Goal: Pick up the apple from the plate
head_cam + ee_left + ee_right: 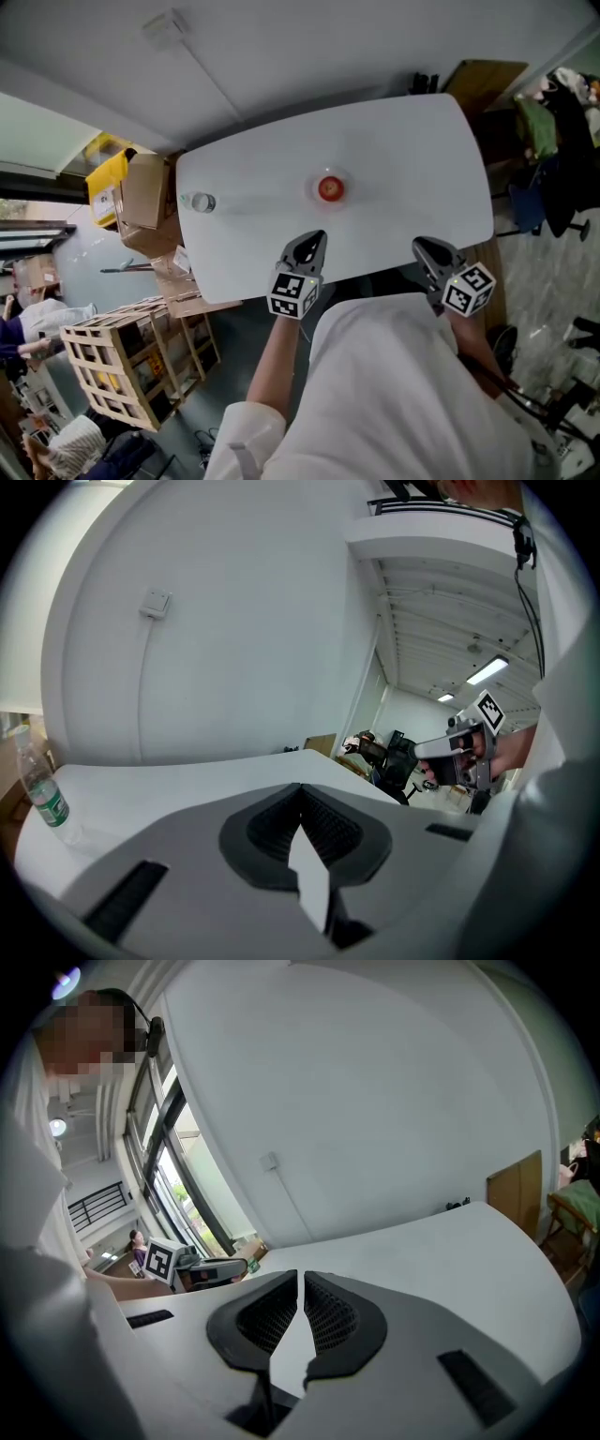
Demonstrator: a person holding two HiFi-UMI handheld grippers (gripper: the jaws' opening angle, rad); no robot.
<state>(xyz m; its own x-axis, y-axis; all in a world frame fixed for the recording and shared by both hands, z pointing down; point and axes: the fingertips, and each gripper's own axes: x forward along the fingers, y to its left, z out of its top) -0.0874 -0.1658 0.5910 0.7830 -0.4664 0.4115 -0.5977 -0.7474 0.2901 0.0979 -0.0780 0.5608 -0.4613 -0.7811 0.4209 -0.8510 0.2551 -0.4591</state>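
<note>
- Our white shirt (394, 394) fills the bottom of the head view, closest to the lens, with both arms reaching forward from it.
- We see the apple (329, 188), red, sitting on a small plate (312, 188) near the middle of the white table (412, 159); nothing touches it.
- From the apple, the left gripper (314, 236) lies at about 6 o'clock, near the table's near edge and apart from the plate. In its own view its jaws are pressed together with nothing between them.
- The right gripper (424, 246) lies at about 4 o'clock from the apple, farther off, also at the near edge. Its jaws likewise meet at the tips, pinching nothing.
- At 9 o'clock from the apple, well apart, a clear plastic bottle (199, 202) with a green label stands upright near the table's left end.
- Beyond that end, still toward 9 o'clock, we make out cardboard boxes (141, 192) on the floor beside a yellow object (105, 183).
- Down at 7 o'clock in the head view stands a wooden crate (122, 361).
</note>
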